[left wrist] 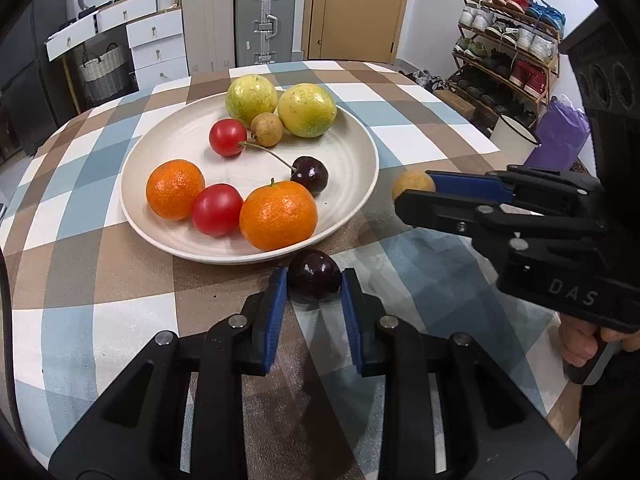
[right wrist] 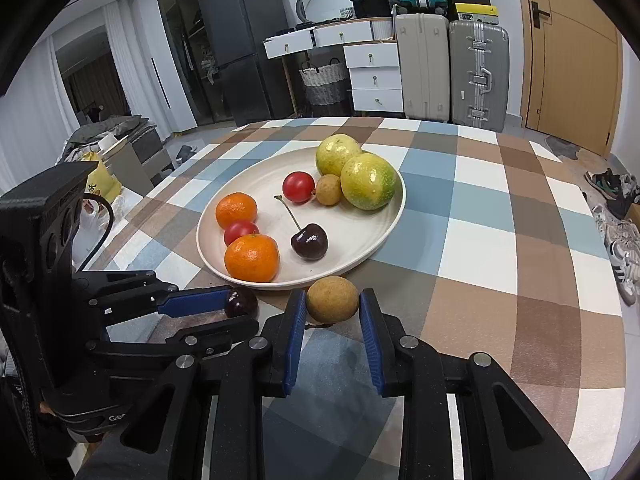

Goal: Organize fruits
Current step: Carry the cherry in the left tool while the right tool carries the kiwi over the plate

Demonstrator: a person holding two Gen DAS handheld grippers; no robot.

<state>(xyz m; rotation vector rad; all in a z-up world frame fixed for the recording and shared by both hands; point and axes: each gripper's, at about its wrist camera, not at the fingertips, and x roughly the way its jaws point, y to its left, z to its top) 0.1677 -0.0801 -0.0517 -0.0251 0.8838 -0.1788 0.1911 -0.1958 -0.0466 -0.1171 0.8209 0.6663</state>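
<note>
Between the blue pads of the left gripper [left wrist: 314,286], a dark cherry [left wrist: 314,275] is sitting clamped just off the near rim of the plate [left wrist: 352,148]; the jaws are standing at their narrowest, closed on the fruit from both sides. Just beside it, the right gripper [right wrist: 333,304] is gripping a tan longan [right wrist: 332,299] in the same way, jaws closed onto it, close to the plate's edge on the checked tablecloth of the table [right wrist: 480,240].

On the plate, two oranges, two small red tomatoes, a stemmed cherry [left wrist: 310,175], a second longan [left wrist: 267,129] and two yellow-green round fruits are lying in loose groups.

Judged from this layout, the step in hand is carrying each held fruit onto the plate. Doing it well is calling for:
- lifting clear of the rim before moving inward, so that the plate is not nudged;
- keeping the pressure light, since a cherry bruises and its glossy skin is likely to slip;
- lowering each fruit next to its like, cherry beside cherry and longan beside longan;
- releasing only when the fruit is resting, as round fruit tends to roll on the shallow plate.
</note>
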